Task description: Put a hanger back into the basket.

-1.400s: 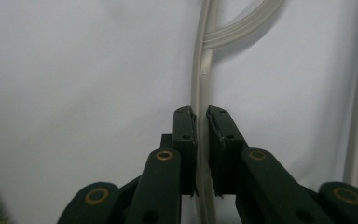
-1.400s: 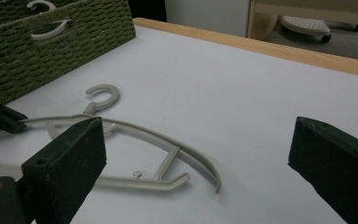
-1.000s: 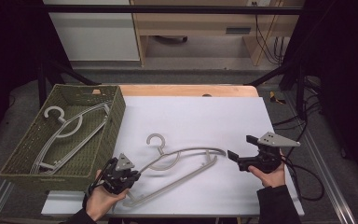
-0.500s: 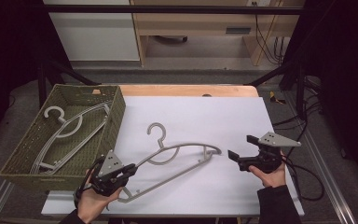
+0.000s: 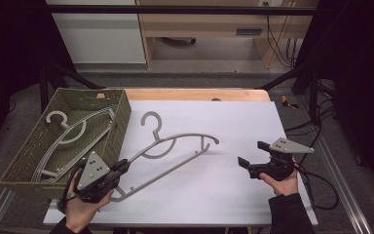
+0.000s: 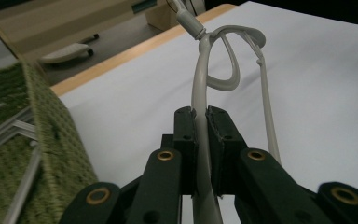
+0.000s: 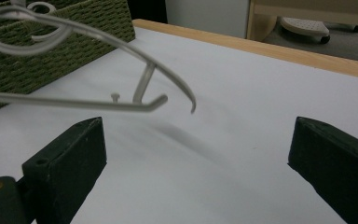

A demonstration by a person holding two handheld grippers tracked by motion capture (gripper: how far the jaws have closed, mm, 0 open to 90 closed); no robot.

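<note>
Our left gripper [image 5: 119,169] clamps the hanger [image 5: 175,146], its length slanting toward the basket [image 5: 121,117] beside it; right gripper [image 5: 253,158] gapes idle.

3 hangers [image 5: 175,146]: 1 out, 2 in basket [image 5: 121,117]; 2 tongs.

The left gripper [image 5: 119,170] sits raised at the near left, jaws clamped shut; the right gripper [image 5: 253,157] hovers level, jaws spread wide.

Dim room beyond the white table [image 5: 233,122]: grey floor [image 5: 199,80], pale wooden cabinet [image 5: 204,29], white panel [image 5: 97,34].
</note>
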